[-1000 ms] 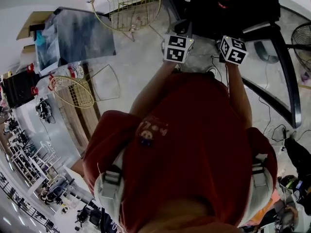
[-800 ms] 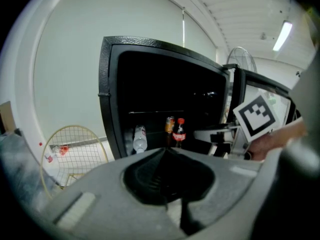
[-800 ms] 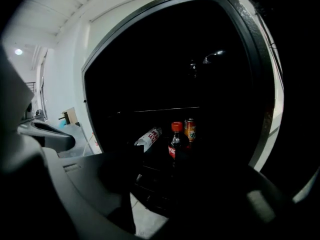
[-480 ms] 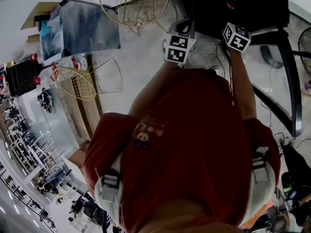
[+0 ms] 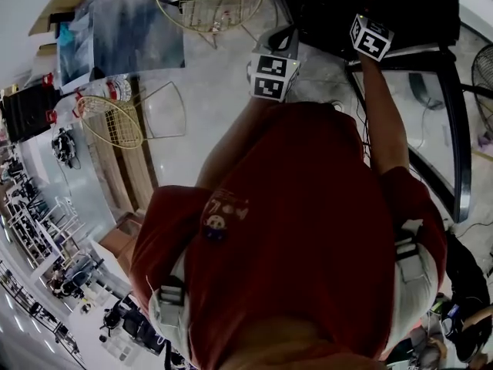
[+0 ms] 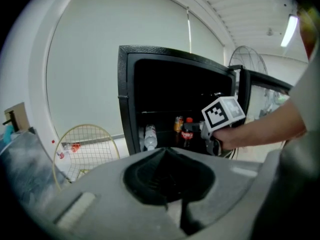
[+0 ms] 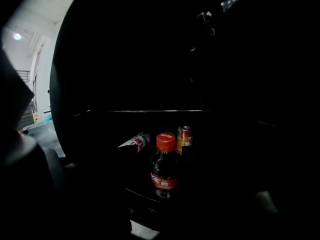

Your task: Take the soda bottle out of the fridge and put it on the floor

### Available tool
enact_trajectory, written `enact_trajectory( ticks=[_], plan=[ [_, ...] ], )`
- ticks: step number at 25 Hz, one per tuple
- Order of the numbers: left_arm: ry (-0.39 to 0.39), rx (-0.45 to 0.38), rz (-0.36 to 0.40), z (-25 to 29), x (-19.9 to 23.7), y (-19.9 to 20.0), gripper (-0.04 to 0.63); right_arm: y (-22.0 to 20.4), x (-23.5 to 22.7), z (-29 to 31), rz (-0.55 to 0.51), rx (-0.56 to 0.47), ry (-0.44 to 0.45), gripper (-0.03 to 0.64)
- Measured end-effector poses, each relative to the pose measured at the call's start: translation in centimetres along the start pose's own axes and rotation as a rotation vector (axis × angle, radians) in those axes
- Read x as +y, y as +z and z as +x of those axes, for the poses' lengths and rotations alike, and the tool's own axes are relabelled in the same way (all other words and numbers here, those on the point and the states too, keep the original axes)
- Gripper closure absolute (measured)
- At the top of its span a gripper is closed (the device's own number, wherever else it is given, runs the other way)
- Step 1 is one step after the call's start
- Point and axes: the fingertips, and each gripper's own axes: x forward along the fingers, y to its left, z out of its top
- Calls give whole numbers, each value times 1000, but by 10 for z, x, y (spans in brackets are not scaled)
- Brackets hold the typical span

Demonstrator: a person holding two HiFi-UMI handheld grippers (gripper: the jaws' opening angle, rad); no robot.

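Note:
The black fridge [image 6: 129, 99] stands open. On its shelf a dark soda bottle [image 7: 165, 168] with a red cap stands upright, also seen in the left gripper view as the soda bottle [image 6: 188, 132]. Behind it are a can [image 7: 184, 136] and a lying water bottle [image 7: 135, 142]. My right gripper [image 6: 201, 133] reaches into the fridge, just short of the soda bottle. Its jaws have just been opening, and nothing is pressed between them. Its marker cube [image 5: 370, 37] shows at the fridge's mouth. My left gripper [image 6: 167, 154] hangs back outside with its jaws together, holding nothing.
The fridge's glass door [image 5: 441, 106] stands swung open at the right. Round wire guards lie on the floor [image 5: 206, 5] [image 5: 114, 122]. A standing fan [image 6: 248, 60] is behind the fridge. Cables [image 5: 362, 137] trail on the floor near the fridge.
My right gripper has gone further forward into the fridge. The left gripper's cube has shifted slightly up and to the left in the head view.

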Motion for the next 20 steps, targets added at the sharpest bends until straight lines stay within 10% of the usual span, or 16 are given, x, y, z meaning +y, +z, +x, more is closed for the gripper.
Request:
enact_trajectory(
  ticks=[20],
  plan=[
    [69,32,-42,-14,13,-18,595,4,-10,23,-63,22,-19,436]
  ],
)
